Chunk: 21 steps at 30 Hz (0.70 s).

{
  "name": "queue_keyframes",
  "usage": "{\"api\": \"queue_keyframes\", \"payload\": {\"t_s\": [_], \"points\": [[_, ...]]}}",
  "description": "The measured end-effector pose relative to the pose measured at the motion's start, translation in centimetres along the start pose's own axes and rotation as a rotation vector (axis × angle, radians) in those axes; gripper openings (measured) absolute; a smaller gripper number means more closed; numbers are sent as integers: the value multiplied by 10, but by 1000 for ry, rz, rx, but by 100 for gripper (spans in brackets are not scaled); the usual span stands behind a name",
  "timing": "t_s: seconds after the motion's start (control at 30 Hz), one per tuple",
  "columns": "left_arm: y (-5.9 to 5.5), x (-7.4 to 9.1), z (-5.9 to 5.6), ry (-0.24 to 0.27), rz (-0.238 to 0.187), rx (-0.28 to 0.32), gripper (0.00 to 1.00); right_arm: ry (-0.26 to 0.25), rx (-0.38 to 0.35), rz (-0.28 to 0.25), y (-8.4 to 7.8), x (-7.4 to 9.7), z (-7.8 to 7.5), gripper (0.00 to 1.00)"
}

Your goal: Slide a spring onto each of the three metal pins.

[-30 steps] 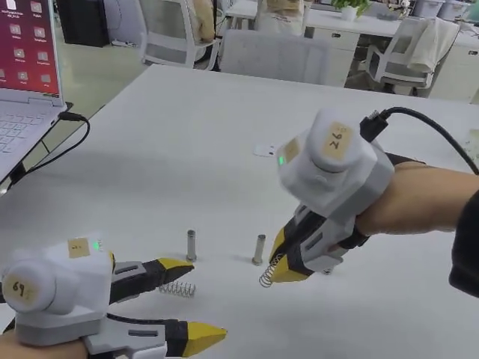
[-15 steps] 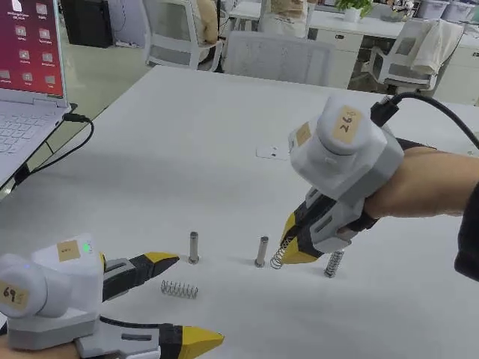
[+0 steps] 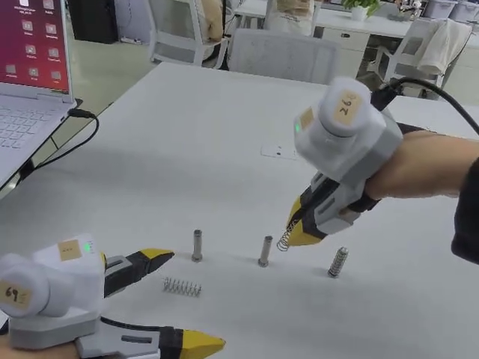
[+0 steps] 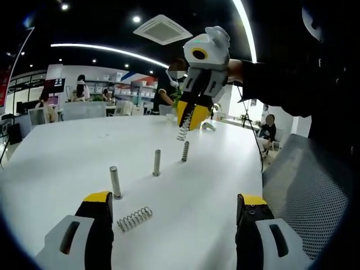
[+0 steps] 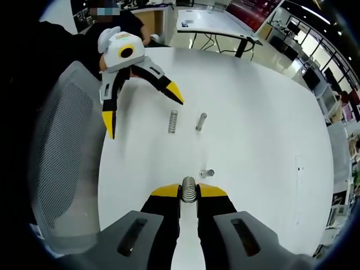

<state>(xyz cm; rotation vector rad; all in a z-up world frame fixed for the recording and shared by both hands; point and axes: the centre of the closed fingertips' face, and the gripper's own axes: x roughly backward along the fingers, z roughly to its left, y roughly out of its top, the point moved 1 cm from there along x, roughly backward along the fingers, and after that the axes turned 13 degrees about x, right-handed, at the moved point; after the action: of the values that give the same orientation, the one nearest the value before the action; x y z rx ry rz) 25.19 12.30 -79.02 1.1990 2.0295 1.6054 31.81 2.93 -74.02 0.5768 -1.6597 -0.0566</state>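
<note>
Three short metal pins stand upright in a row on the white table [image 3: 187, 149]. The left pin [image 3: 197, 245] and the middle pin [image 3: 266, 250] are bare. The right pin [image 3: 337, 262] wears a spring. My right gripper [image 3: 298, 233] hangs just above and right of the middle pin, shut on a spring [image 3: 284, 238] that points down from its tips; its own view looks down the held spring [image 5: 189, 188] at the middle pin [image 5: 206, 172]. A loose spring [image 3: 182, 286] lies flat before the left pin. My left gripper [image 3: 185, 301] stands open near it, holding nothing.
An open laptop [image 3: 30, 82] with a black cable [image 3: 71, 142] sits at the table's left edge. A small white tag [image 3: 277, 152] lies mid-table. Office chairs [image 3: 281, 56] stand beyond the far edge.
My right gripper has risen from the table with its spring and moved up and right, above the middle pin. The spring-covered right pin has come out from behind it. The left gripper stays put.
</note>
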Motion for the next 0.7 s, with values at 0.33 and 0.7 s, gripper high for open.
{"api": "queue_keyframes", "payload": {"t_s": [0.33, 0.7], "points": [[-1, -1, 2, 2, 3, 9, 90, -4, -10, 25, -3, -11, -18, 8], [-3, -3, 4, -2, 12, 16, 89, 23, -3, 48, -4, -27, -23, 8]]}}
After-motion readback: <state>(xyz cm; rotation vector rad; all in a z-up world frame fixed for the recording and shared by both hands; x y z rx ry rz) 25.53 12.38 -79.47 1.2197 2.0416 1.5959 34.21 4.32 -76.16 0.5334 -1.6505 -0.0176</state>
